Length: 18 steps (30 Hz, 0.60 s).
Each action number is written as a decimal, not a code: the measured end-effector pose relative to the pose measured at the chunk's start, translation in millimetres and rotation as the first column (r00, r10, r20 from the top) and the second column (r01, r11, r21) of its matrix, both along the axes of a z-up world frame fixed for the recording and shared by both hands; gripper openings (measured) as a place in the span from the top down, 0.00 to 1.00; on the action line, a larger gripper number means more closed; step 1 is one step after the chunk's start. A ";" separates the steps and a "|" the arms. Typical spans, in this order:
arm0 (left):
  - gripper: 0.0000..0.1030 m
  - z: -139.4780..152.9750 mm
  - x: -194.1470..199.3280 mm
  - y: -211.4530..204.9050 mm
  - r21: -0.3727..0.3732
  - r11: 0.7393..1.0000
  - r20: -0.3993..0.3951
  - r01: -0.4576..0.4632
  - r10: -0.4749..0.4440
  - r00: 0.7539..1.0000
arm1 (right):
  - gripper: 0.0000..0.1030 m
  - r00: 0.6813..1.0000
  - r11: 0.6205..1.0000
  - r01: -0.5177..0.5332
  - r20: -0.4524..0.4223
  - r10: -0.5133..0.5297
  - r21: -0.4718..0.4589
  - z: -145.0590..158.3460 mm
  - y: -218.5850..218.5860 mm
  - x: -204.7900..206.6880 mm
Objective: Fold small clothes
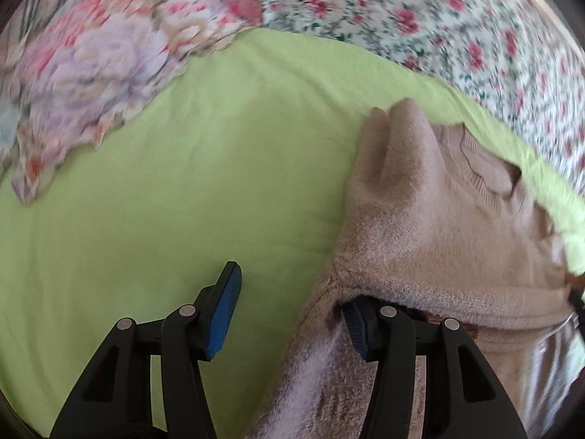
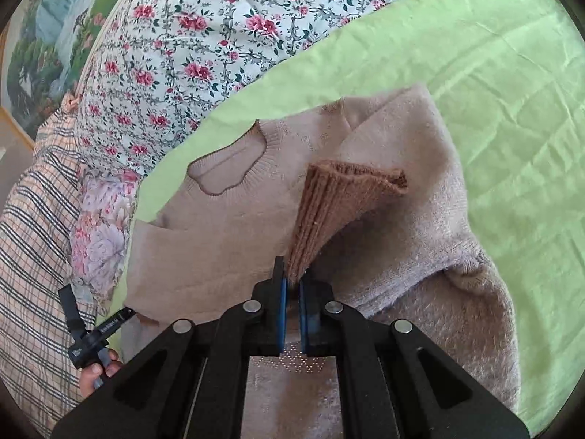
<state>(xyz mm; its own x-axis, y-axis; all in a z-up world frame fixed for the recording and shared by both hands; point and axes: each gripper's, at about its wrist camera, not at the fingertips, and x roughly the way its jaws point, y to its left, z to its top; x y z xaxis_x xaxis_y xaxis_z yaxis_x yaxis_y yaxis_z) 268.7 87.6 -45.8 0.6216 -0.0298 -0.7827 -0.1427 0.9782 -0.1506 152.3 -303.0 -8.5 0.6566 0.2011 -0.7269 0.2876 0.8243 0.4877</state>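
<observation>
R gripper (image 2: 291,287) pinches the brown ribbed cuff (image 2: 340,197) above the beige sweater (image 2: 226,241) spread on the green sheet (image 2: 512,117), sleeve running fwd-right from it, w/ L gripper (image 1: 289,314) wide, right finger tucked under a sweater fold.

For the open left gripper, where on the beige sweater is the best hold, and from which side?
Judging by its pose, the left gripper should pinch the sweater at its raised sleeve-side edge, coming in from the bare green sheet. That edge already arches over one finger; the right gripper holds the ribbed cuff.
</observation>
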 end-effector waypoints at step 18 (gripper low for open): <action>0.47 -7.4 -13.2 17.8 -0.160 0.986 0.045 -0.038 0.045 0.998 | 0.25 0.906 0.891 -0.423 0.113 0.409 0.166 34.3 107.1 104.7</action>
